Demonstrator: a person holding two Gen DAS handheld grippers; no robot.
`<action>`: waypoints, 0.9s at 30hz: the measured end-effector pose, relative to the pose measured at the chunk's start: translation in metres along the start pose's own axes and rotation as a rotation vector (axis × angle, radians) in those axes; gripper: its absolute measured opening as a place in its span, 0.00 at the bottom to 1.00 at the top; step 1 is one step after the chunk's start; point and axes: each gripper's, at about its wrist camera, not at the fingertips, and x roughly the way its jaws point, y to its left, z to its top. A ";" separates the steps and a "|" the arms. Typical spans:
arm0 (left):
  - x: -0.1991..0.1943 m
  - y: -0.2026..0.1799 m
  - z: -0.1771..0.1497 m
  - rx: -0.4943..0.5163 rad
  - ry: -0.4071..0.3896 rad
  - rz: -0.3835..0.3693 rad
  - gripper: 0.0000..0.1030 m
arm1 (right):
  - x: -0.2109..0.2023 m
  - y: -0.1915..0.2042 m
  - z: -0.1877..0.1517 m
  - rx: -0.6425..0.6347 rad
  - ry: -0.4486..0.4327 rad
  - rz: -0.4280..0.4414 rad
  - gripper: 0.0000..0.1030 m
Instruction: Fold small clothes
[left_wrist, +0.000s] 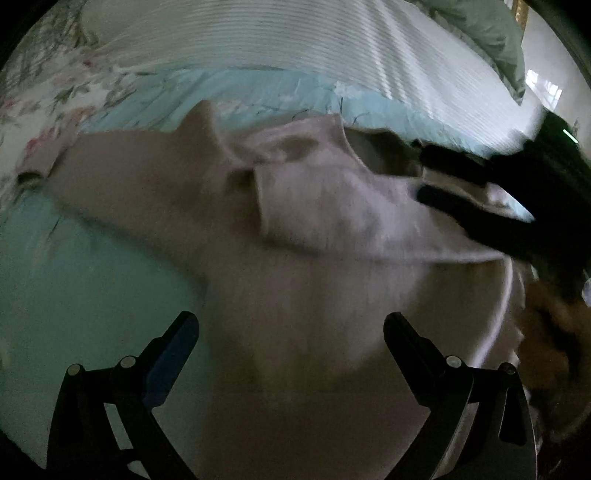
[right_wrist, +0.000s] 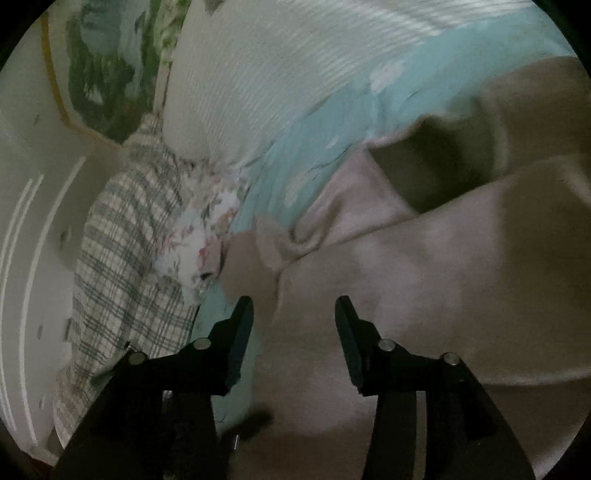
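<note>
The pale pink garment (left_wrist: 295, 229) lies mid-bed on the turquoise sheet (left_wrist: 55, 288). Left gripper (left_wrist: 291, 328) and right gripper (right_wrist: 293, 310) are spread, empty. Only the right view shows a plaid pillow (right_wrist: 122, 258).

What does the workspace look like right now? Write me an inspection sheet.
Surface: bed with light blue floral sheet, dimly lit.
Job's things: pale pink garment spread on the sheet, one flap folded over, neck opening visible.
Clutter: white ribbed blanket behind the garment; plaid cloth at the bed's edge; green pillow far back.
Grippers: left claw open above the garment, nothing between its fingers; right claw open over the garment's edge, holding nothing.
Cables: nothing seen.
Surroundings: white wall or cabinet beside the bed; frames blurred.
</note>
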 end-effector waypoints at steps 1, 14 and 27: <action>0.010 0.000 0.011 0.004 0.001 0.010 0.98 | -0.014 -0.004 -0.003 0.012 -0.020 -0.013 0.46; 0.075 0.018 0.068 -0.082 0.023 -0.058 0.05 | -0.117 -0.037 -0.039 0.082 -0.173 -0.142 0.47; 0.030 0.062 0.063 -0.131 -0.156 0.040 0.02 | -0.161 -0.087 0.023 0.023 -0.257 -0.399 0.47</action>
